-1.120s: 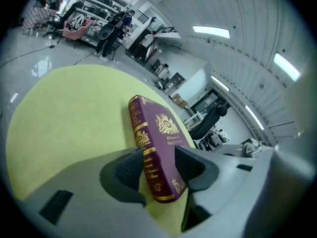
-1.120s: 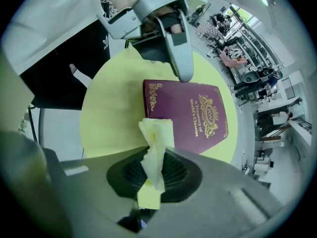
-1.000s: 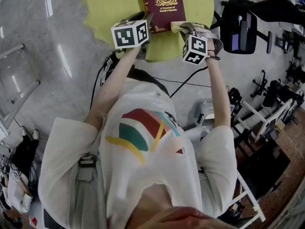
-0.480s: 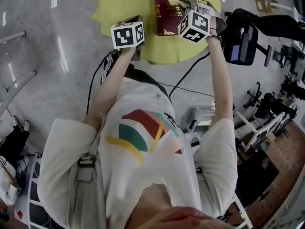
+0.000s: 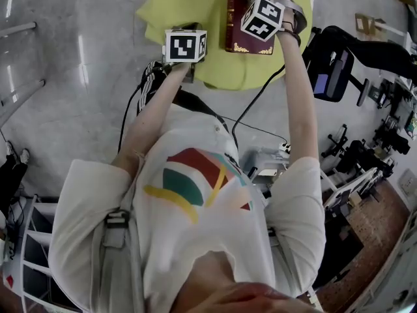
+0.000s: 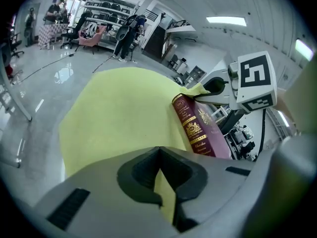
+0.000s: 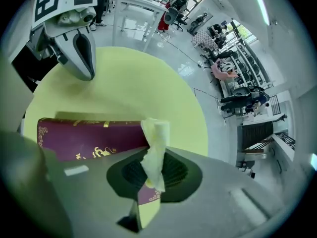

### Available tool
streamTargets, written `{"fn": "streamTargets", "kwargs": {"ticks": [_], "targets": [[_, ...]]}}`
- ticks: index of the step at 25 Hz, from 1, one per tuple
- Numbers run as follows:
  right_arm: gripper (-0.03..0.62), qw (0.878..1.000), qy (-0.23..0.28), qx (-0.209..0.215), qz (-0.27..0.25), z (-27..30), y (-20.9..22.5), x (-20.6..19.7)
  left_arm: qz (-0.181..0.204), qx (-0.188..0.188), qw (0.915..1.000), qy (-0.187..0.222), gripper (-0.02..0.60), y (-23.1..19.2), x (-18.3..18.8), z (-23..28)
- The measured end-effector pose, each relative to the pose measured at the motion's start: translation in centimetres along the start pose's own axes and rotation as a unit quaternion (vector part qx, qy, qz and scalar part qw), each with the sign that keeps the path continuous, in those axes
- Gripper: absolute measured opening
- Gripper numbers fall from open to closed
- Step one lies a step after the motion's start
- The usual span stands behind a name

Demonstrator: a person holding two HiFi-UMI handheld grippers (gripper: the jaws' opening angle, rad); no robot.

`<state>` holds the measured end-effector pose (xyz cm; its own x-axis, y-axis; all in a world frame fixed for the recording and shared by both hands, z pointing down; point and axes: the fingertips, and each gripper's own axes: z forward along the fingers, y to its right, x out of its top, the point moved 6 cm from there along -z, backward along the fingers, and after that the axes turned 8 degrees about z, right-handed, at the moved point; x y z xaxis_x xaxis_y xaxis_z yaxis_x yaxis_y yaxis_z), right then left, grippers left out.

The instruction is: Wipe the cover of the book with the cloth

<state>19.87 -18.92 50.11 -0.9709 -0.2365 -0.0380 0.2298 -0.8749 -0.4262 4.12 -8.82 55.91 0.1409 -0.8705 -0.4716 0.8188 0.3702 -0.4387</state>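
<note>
Gleaming grey floor around yellow table; left tool closed, right tool pinching cloth.

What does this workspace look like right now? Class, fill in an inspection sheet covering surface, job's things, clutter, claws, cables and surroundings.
Surface: round yellow tabletop.
Job's things: maroon book lying flat on the tabletop; pale cloth pinched in the right claw.
Clutter: nothing seen.
Claws: left claw shut and empty, over the tabletop beside the book; right claw shut on the cloth, above the book.
Cables: black cables run from the claws back past the person's arms.
Surroundings: glossy grey floor; black office chair beside the table.
</note>
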Motion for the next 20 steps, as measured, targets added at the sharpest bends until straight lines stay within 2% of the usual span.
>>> {"fn": "streamTargets", "kwargs": {"ticks": [7,11,20], "targets": [[0.029,1.000,0.000,0.020,-0.015,-0.5,-2.7,-0.4,0.005,0.002,1.0000,0.002,0.015,-0.1,0.2,0.1],[0.029,0.999,0.009,0.049,-0.006,-2.3,-5.5,-1.0,0.002,0.000,1.0000,-0.001,0.015,0.0,0.1,-0.1],[0.029,0.997,-0.005,0.079,-0.008,-6.2,-13.1,-2.3,-0.009,-0.008,0.9999,0.002,0.015,0.1,0.3,-0.6]]}}
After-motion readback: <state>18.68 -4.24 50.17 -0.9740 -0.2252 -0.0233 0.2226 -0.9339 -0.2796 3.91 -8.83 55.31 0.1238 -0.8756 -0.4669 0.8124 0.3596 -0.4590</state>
